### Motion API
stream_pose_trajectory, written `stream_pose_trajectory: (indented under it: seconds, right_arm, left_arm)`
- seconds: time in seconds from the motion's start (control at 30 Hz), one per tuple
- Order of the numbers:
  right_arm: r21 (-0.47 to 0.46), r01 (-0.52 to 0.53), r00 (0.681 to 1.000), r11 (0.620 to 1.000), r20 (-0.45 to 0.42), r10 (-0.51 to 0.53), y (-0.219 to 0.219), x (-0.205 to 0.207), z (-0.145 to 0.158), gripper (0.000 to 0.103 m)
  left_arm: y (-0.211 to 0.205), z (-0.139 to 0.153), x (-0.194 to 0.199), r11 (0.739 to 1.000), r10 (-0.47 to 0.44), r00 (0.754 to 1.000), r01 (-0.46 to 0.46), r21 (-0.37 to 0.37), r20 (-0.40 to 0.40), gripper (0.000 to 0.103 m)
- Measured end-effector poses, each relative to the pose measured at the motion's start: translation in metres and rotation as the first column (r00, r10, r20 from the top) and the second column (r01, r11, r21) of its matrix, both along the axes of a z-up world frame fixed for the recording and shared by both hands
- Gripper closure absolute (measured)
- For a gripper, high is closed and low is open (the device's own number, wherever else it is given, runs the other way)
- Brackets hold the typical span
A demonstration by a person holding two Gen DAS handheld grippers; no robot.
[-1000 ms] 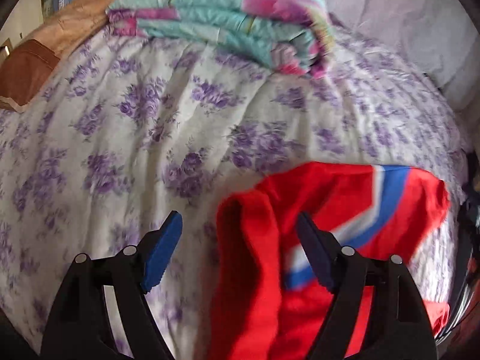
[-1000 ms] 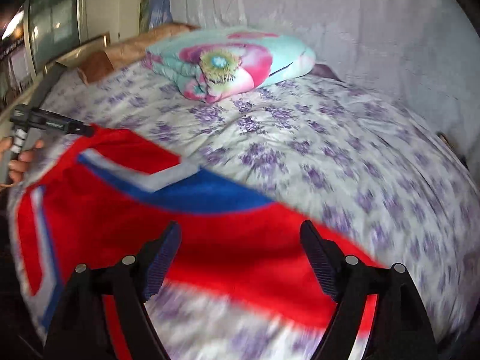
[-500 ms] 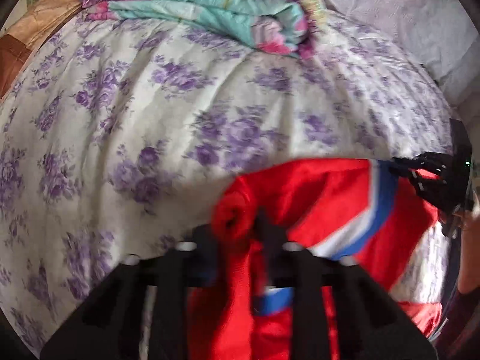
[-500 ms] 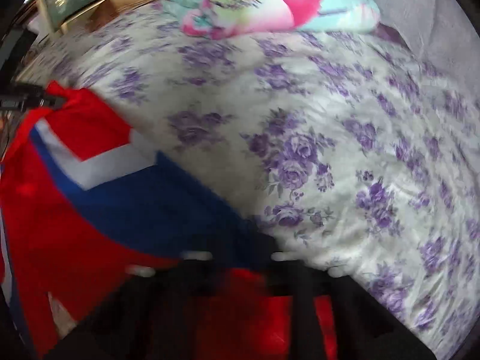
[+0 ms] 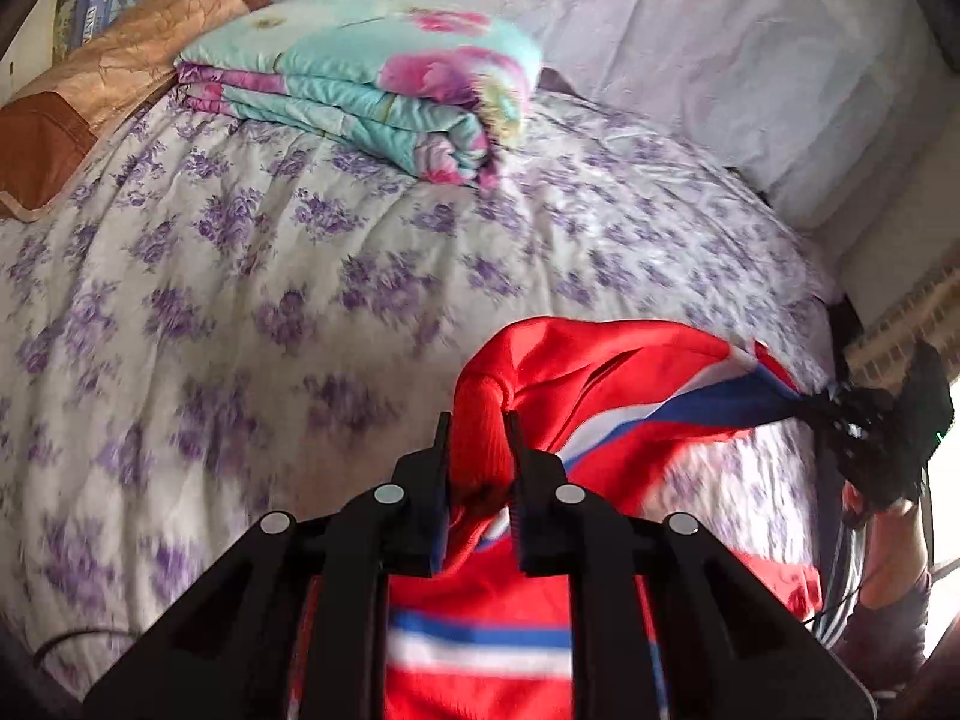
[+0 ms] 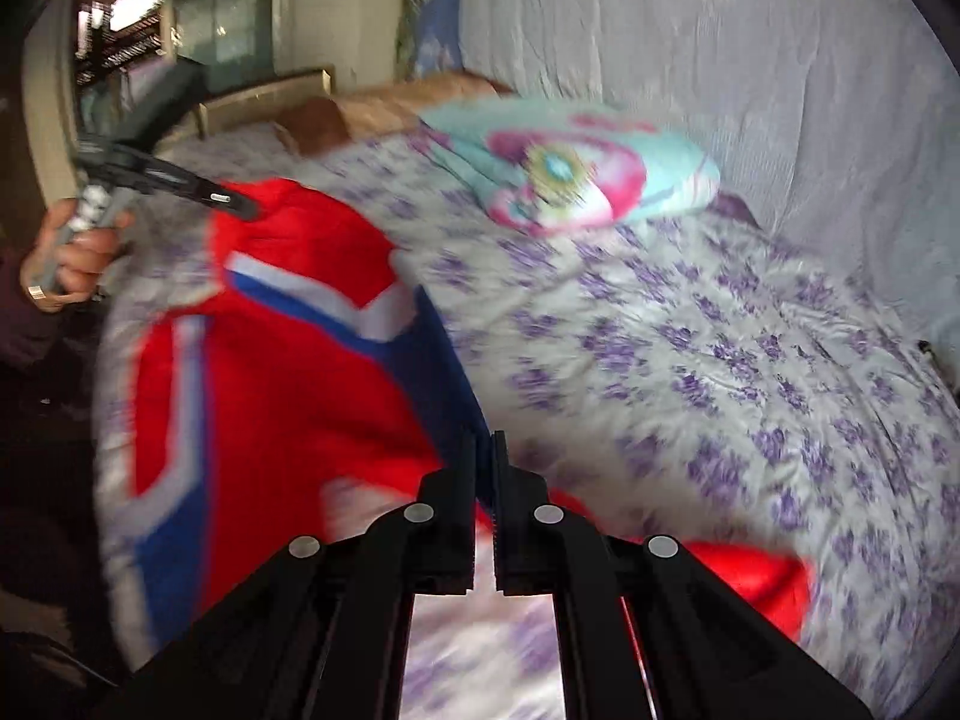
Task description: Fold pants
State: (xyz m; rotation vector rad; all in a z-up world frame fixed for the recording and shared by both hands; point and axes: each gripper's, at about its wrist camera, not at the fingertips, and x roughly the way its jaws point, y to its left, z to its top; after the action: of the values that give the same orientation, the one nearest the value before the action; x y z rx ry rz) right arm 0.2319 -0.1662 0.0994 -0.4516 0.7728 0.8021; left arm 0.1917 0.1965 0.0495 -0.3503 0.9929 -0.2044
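Note:
The red pants (image 5: pixel 600 372) with blue and white stripes hang stretched above the near edge of the bed. My left gripper (image 5: pixel 478 438) is shut on a bunched red corner of them. My right gripper (image 6: pixel 485 450) is shut on a thin blue edge of the pants (image 6: pixel 288 396), which spread out to its left. In the left wrist view the right gripper (image 5: pixel 864 426) shows at the far right, pulling the striped edge taut. In the right wrist view the left gripper (image 6: pixel 234 204) shows at the upper left, held by a hand.
The bed (image 5: pixel 252 276) has a white cover with purple flowers. A folded teal and pink quilt (image 5: pixel 372 102) lies at its far side, with a tan pillow (image 5: pixel 78 108) to its left. A pale sheet-covered wall (image 5: pixel 690 48) stands behind.
Both grippers have shut on the pants, one at each end. They have lifted the cloth off the bed and pulled it taut between them.

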Motion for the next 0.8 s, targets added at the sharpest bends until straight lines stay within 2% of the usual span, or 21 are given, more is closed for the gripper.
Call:
stream_pose_trajectory:
  seconds: [0.1,0.17,0.23,0.27,0.3,0.37,0.43,0.57,0.73,0.8]
  right_arm:
    - [0.041,-0.044,0.999,0.998,0.013,0.043,-0.007,-0.076,0.009,0.099]
    - [0.068,-0.055,0.998,0.996,-0.023,0.057,-0.009,-0.122,-0.005,0.099]
    - [0.079,-0.041,0.997,0.996,-0.063,0.046,-0.008,-0.152,-0.029,0.099]
    - [0.082,-0.026,0.996,0.996,-0.088,0.034,-0.005,-0.167,-0.05,0.099]
    - [0.083,-0.008,0.994,0.996,-0.11,0.017,-0.003,-0.174,-0.066,0.099]
    - [0.087,0.054,0.986,0.995,-0.164,-0.039,0.0,-0.182,-0.104,0.098]
    - [0.118,0.105,0.979,0.987,-0.186,-0.082,-0.001,-0.18,-0.12,0.098]
    - [0.214,0.158,0.974,0.964,-0.192,-0.117,-0.009,-0.182,-0.122,0.098]
    - [0.216,0.169,0.974,0.962,-0.183,-0.13,-0.009,-0.183,-0.126,0.098]
    - [0.215,0.175,0.975,0.961,-0.175,-0.138,-0.008,-0.186,-0.128,0.098]
  left_arm:
    - [-0.001,0.006,-0.036,1.0,-0.019,1.0,0.019,-0.002,0.013,0.088]
    - [0.004,0.002,-0.06,1.0,-0.023,1.0,0.023,-0.015,0.01,0.085]
    - [0.012,-0.009,-0.078,1.0,-0.014,1.0,0.013,-0.021,-0.024,0.073]
    - [0.017,-0.017,-0.085,1.0,-0.005,0.999,0.004,-0.027,-0.042,0.054]
    - [0.021,-0.022,-0.089,0.999,0.001,0.999,-0.003,-0.036,-0.053,0.042]
    - [0.035,-0.036,-0.102,0.995,0.024,0.996,-0.032,-0.098,-0.088,0.04]
    - [0.046,-0.049,-0.113,0.984,0.041,0.991,-0.061,-0.167,-0.126,0.039]
    - [0.051,-0.06,-0.128,0.961,0.044,0.984,-0.089,-0.262,-0.171,0.038]
    - [0.033,-0.043,-0.136,0.943,-0.003,0.991,-0.041,-0.33,-0.132,0.035]
    - [0.026,-0.036,-0.136,0.94,-0.009,0.994,-0.03,-0.34,-0.112,0.021]
